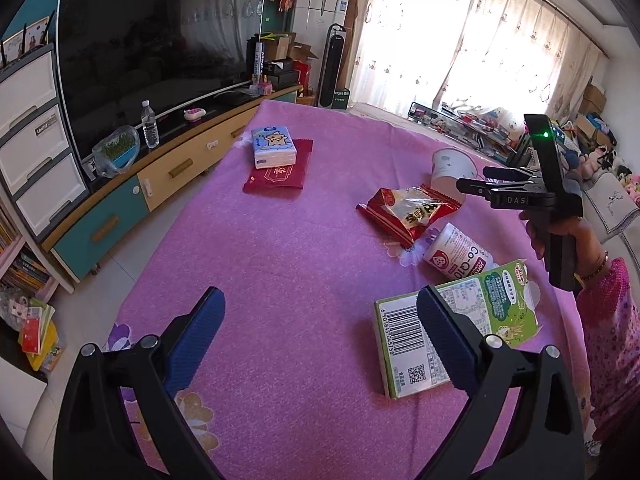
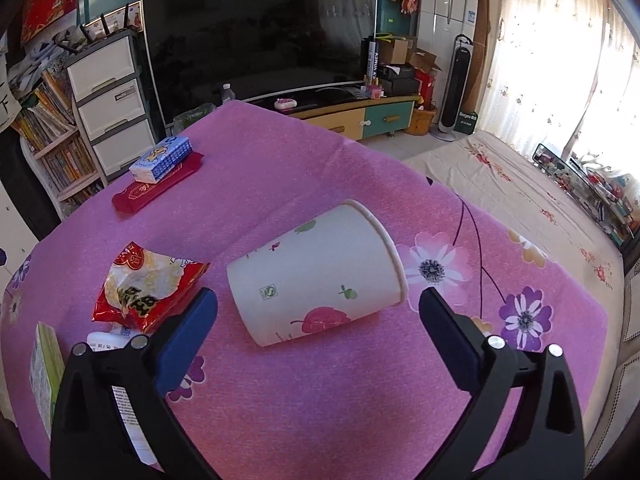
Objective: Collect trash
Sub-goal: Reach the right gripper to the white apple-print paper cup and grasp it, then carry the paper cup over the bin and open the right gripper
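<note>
A paper cup (image 2: pixel 320 276) lies on its side on the pink-clothed counter (image 2: pixel 320 400), long axis slanting, rim toward the upper right, base toward the lower left. It rests just ahead of the right gripper (image 2: pixel 318 312), whose jaws are spread wide and empty. The left gripper (image 1: pixel 320 320) is also wide open, holding nothing; a green carton (image 1: pixel 460 320) lies flat beside its right finger.

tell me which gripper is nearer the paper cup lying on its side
Right. The right gripper hangs just over the paper cup, fingers open. The left gripper sits farther off, by the green carton.
</note>
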Demonstrator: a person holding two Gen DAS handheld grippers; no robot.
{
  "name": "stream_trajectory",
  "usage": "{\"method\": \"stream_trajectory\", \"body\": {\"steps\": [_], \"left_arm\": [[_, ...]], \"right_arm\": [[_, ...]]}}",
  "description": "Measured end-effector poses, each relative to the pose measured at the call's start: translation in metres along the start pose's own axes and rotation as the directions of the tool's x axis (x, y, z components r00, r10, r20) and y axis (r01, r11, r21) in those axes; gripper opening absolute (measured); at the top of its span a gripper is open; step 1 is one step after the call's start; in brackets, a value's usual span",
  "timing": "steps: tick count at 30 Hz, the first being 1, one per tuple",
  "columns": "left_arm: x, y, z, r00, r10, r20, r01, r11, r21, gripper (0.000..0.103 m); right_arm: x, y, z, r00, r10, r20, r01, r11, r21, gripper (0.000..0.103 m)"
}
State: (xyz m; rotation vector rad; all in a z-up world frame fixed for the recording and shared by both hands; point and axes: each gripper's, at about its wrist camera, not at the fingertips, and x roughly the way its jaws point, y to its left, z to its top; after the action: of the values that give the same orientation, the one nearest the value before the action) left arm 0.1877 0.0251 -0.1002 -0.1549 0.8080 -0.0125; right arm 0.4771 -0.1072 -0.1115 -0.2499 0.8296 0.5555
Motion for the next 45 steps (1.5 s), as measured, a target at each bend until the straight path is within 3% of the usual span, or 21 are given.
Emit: {"method": "stream_trajectory", "body": {"steps": [7,8,13,25,32,39,45], "left_arm": [[0.012,-0.009,0.004,1.0,-0.006,-0.015,0.006,1.0,0.007,0.095],[0.013,-0.011,0.004,1.0,-0.009,-0.016,0.01,1.0,0.007,0.095],[0.014,-0.015,0.003,1.0,-0.021,-0.021,0.021,1.0,0.015,0.095],[-0.008,-0.028,-0.01,0.998,-0.064,0.009,0.063,0.997,0.045,0.095],[-0.015,-0.05,-0.02,0.994,-0.107,0.008,0.105,0.99,0.093,0.095],[-0.017,-0.078,-0.028,0.99,-0.138,-0.001,0.137,0.981,0.135,0.095],[-0.013,-0.106,-0.035,0.986,-0.162,-0.034,0.165,0.972,0.17,0.095]], "right_arm": [[0.022,-0.002,0.005,0.998,0.015,-0.061,-0.018,0.999,-0.042,0.093],[0.022,-0.001,0.004,0.998,0.019,-0.058,-0.021,0.999,-0.034,0.084],[0.009,0.011,-0.007,1.0,-0.015,-0.027,0.015,1.0,-0.021,0.084],[-0.085,0.034,-0.044,0.989,-0.112,0.096,0.109,0.993,0.035,0.084],[-0.148,0.031,-0.092,0.969,-0.196,0.148,0.18,0.977,0.115,0.084],[-0.202,-0.006,-0.167,0.936,-0.331,0.12,0.288,0.916,0.28,0.084],[-0.228,-0.05,-0.231,0.896,-0.443,0.03,0.391,0.82,0.418,0.084]]}}
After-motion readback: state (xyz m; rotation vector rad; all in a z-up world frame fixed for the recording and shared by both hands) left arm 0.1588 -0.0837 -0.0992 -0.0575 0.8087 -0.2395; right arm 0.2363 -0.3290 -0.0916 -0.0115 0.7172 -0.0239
